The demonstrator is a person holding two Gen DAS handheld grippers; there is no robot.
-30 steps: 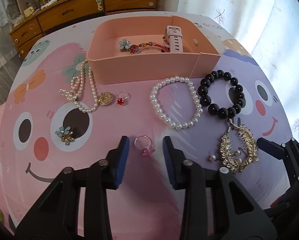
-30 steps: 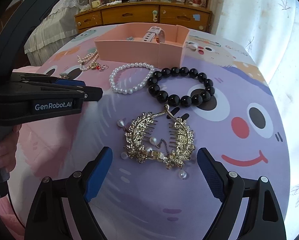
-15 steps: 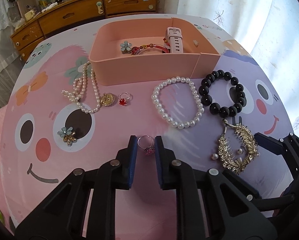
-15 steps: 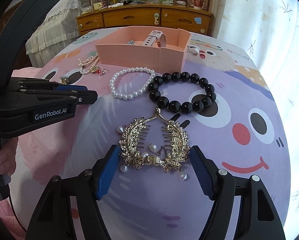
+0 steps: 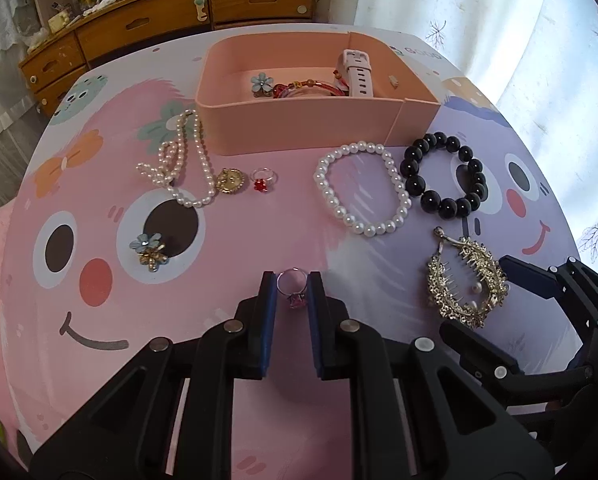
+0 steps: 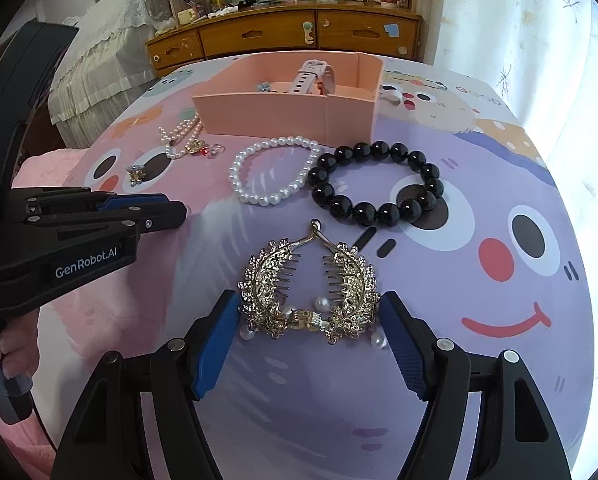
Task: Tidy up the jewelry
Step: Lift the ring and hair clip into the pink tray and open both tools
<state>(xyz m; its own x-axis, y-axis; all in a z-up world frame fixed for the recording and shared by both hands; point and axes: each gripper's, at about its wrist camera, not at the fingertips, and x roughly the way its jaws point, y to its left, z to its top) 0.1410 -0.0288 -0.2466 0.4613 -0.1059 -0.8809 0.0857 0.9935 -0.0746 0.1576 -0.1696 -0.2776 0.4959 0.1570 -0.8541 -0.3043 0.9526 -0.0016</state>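
My left gripper [image 5: 292, 285] is shut on a pink-stone ring [image 5: 293, 289] at table level. My right gripper [image 6: 311, 312] has its pads against both sides of a gold leaf hair comb [image 6: 311, 280], which also shows in the left wrist view [image 5: 465, 280]. The pink tray [image 5: 299, 120] at the back holds a pink watch [image 5: 357, 76], a red bangle [image 5: 307, 89] and a blue flower piece [image 5: 262, 81]. On the table lie a pearl bracelet [image 5: 361, 192], a black bead bracelet [image 5: 443, 180], a pearl necklace [image 5: 179, 164], a red ring [image 5: 262, 180] and a flower brooch [image 5: 149, 250].
The round table has a cartoon-face cloth [image 5: 99, 280]. A wooden drawer unit [image 5: 159, 20] stands behind it and a white curtain [image 5: 519, 20] hangs at the right. A bed [image 6: 99, 40] shows at the far left in the right wrist view.
My left gripper has closed on the pink-stone ring. My right gripper has moved forward and narrowed onto the gold hair comb.
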